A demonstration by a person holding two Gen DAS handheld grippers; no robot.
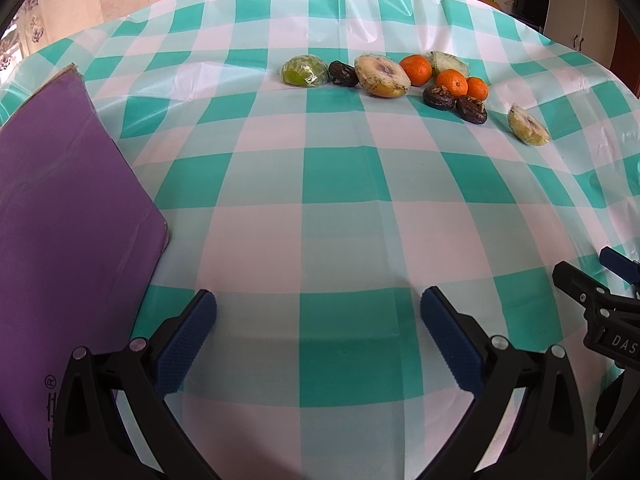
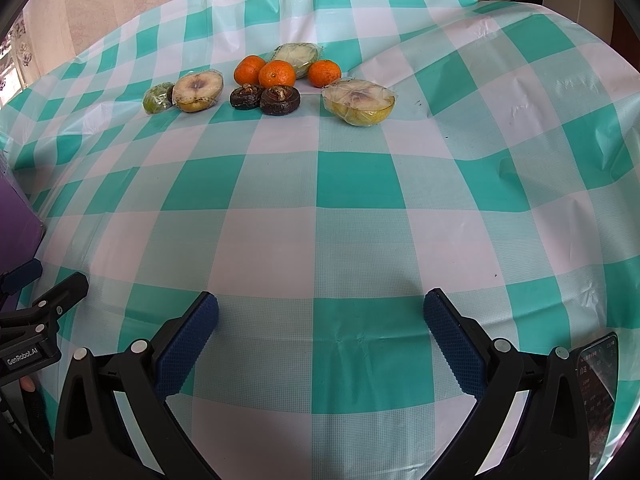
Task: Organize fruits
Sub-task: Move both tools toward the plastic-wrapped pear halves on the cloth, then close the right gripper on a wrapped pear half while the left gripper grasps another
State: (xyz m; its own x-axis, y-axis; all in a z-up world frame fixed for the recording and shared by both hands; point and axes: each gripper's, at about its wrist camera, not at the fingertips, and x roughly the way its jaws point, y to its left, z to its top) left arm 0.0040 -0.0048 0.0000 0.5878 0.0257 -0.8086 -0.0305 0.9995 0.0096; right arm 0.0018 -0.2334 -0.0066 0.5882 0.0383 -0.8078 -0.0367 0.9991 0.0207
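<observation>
Tablecloth (image 2: pixel 360 184) bare before fruits (image 2: pixel 276 80)

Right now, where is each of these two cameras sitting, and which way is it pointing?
Left wrist: sits on the left gripper, looking across the checked tablecloth at the fruit; its own open fingers and the purple box show.
Right wrist: sits on the right gripper, facing the same way; its open fingers and a phone show.
Shared: both see the oranges, and each glimpses the other gripper.
</observation>
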